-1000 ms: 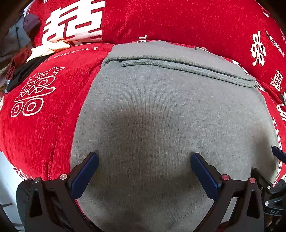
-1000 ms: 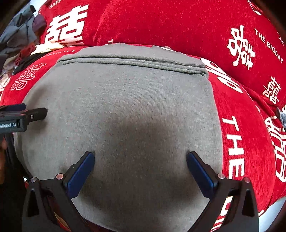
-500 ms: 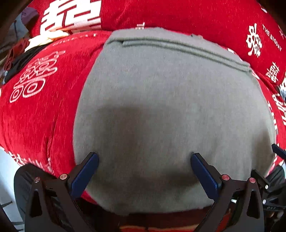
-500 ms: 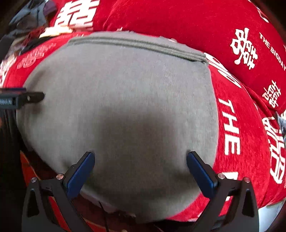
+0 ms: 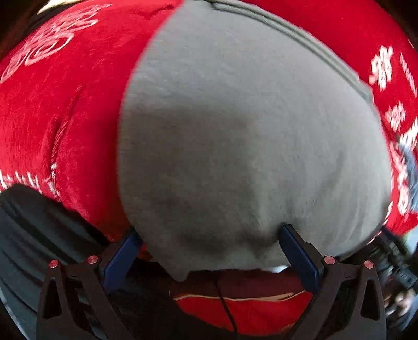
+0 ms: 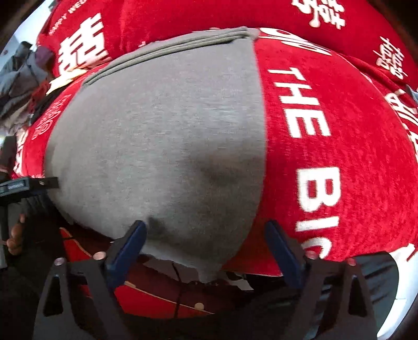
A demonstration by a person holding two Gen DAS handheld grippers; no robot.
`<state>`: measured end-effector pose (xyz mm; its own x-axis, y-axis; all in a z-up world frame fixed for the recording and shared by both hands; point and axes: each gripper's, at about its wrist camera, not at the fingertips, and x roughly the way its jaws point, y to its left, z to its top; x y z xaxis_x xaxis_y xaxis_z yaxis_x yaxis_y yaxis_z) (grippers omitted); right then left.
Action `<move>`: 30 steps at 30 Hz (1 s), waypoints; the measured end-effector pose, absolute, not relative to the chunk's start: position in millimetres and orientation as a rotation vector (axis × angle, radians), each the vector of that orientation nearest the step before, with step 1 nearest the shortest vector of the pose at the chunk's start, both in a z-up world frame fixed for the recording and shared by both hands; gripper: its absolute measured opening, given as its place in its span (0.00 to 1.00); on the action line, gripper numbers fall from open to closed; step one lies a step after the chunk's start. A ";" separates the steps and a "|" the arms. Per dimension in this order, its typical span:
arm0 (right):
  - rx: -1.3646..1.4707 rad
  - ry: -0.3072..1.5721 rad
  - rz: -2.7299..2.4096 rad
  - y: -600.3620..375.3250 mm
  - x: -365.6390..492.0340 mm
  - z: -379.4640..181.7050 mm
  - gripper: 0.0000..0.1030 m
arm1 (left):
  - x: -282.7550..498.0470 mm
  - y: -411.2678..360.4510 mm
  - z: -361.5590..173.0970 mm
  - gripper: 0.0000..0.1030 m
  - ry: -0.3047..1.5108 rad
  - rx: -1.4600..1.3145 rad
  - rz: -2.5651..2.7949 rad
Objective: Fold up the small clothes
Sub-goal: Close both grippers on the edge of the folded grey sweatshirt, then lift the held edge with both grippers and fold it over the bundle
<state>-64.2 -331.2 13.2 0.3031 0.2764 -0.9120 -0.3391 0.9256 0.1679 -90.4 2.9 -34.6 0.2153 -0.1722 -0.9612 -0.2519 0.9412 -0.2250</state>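
A grey folded garment (image 5: 248,136) lies flat on a red cushion (image 5: 65,109), its folded hem at the far side. My left gripper (image 5: 209,248) points down at the garment's near left edge, open, with the cloth's edge between its blue fingers (image 5: 122,251). My right gripper (image 6: 206,245) stands over the near right corner of the garment (image 6: 162,146). Its jaws are closing with that corner between them. The left pad touches a dimple in the cloth, while the right one sits over red cushion (image 6: 326,157), apart from the cloth.
The cushion's front edge drops off just below both grippers. A red back cushion (image 6: 209,15) with white lettering rises behind. A heap of other clothes (image 6: 18,78) lies far left. The left gripper's body (image 6: 28,183) and a hand (image 6: 15,235) show beside the garment.
Both grippers drew back from the garment's middle to its near edge and tipped further down, so the cushion's front now shows. The right jaws have narrowed slightly.
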 end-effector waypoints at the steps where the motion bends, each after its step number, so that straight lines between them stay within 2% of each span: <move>1: -0.075 1.193 0.416 -327.5 -66.1 13.4 0.76 | -90.1 -0.9 -34.4 1.00 1.366 -0.350 0.051; 3: -0.117 1.191 0.422 -319.0 -70.6 13.4 0.71 | -90.3 -2.8 -33.9 1.00 1.367 -0.345 0.043; 5: -0.141 1.187 0.406 -316.5 -71.3 13.5 0.58 | -90.6 -2.4 -33.0 0.94 1.368 -0.350 0.041; 6: -0.135 1.185 0.403 -317.8 -70.8 14.2 0.38 | -91.2 0.1 -30.6 0.87 1.366 -0.354 0.037; 7: -0.110 1.192 0.412 -320.4 -69.0 14.3 0.10 | -93.1 1.6 -27.4 0.83 1.360 -0.354 0.028; 8: -0.081 1.200 0.422 -322.6 -67.6 14.9 0.10 | -94.9 2.5 -23.5 0.71 1.355 -0.349 0.021; 9: -0.060 1.200 0.428 -325.1 -66.3 16.5 0.10 | -98.3 3.1 -19.3 0.56 1.349 -0.339 0.011; 10: -0.055 1.196 0.435 -325.3 -66.7 18.2 0.10 | -101.3 2.0 -14.0 0.46 1.341 -0.328 -0.012; 11: -0.039 1.182 0.458 -325.3 -67.0 23.5 0.10 | -103.5 2.3 -10.2 0.26 1.338 -0.326 -0.025; 12: -0.013 1.165 0.485 -325.4 -67.0 29.8 0.10 | -104.6 2.8 -5.5 0.18 1.335 -0.330 -0.041; 14: 0.025 1.119 0.530 -323.2 -64.6 46.9 0.10 | -104.4 5.4 4.5 0.14 1.322 -0.323 -0.045; 19: 0.054 0.971 0.568 -321.8 -46.5 87.7 0.10 | -94.7 17.4 36.6 0.14 1.197 -0.352 -0.087; 22: 0.059 0.989 0.547 -317.5 -28.4 77.6 0.10 | -83.1 27.0 38.7 0.14 1.160 -0.381 -0.090; 26: 0.068 1.050 0.531 -313.9 -22.5 53.7 0.10 | -79.4 29.9 15.0 0.15 1.206 -0.474 -0.081; 27: 0.072 1.060 0.529 -313.2 -25.2 49.6 0.14 | -83.3 31.4 16.3 0.15 1.196 -0.479 -0.086; 28: 0.082 1.068 0.530 -314.7 -27.2 46.3 0.14 | -85.8 31.3 17.0 0.19 1.200 -0.478 -0.087; 29: 0.095 1.073 0.536 -316.9 -26.4 43.2 0.16 | -90.5 33.1 15.4 0.43 1.206 -0.479 -0.087; 30: 0.111 1.078 0.546 -321.6 -28.7 40.7 0.25 | -93.7 37.3 11.3 0.75 1.219 -0.486 -0.078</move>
